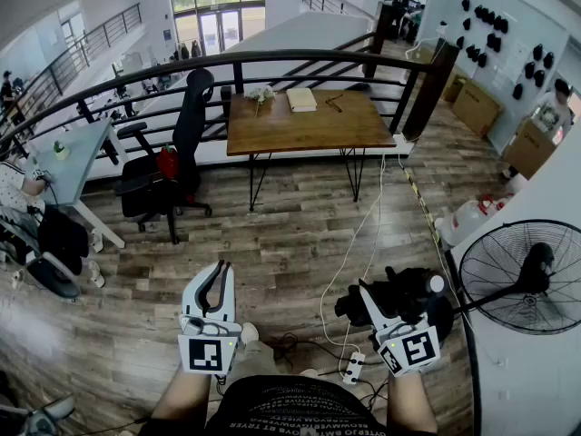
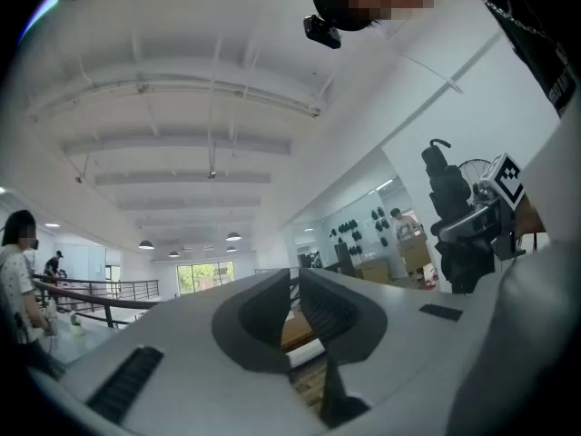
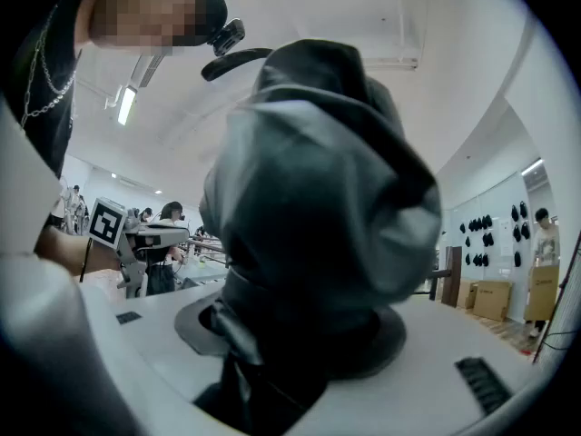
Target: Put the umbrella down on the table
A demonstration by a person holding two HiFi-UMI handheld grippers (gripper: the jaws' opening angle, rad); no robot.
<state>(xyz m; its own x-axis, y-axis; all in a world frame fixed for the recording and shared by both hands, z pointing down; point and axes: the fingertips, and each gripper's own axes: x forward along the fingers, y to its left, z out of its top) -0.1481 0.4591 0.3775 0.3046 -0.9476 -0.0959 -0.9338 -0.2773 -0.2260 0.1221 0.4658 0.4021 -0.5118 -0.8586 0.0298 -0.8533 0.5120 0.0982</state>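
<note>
In the head view my right gripper (image 1: 379,314) is shut on a folded black umbrella (image 1: 399,296), held low in front of my body over the wood floor. The right gripper view is filled by the umbrella's bunched fabric (image 3: 318,216), with its curved handle on top. Its lower part is clamped between the jaws of my right gripper (image 3: 290,334). My left gripper (image 1: 216,278) hangs beside it at the left, shut and with nothing in it (image 2: 295,284). The wooden table (image 1: 300,125) stands well ahead, by the railing.
A book (image 1: 301,99) and a small plant (image 1: 260,94) lie on the table's far side. A black office chair (image 1: 172,153) stands to its left and a floor fan (image 1: 522,275) at my right. A power strip (image 1: 352,368) and cables lie by my feet.
</note>
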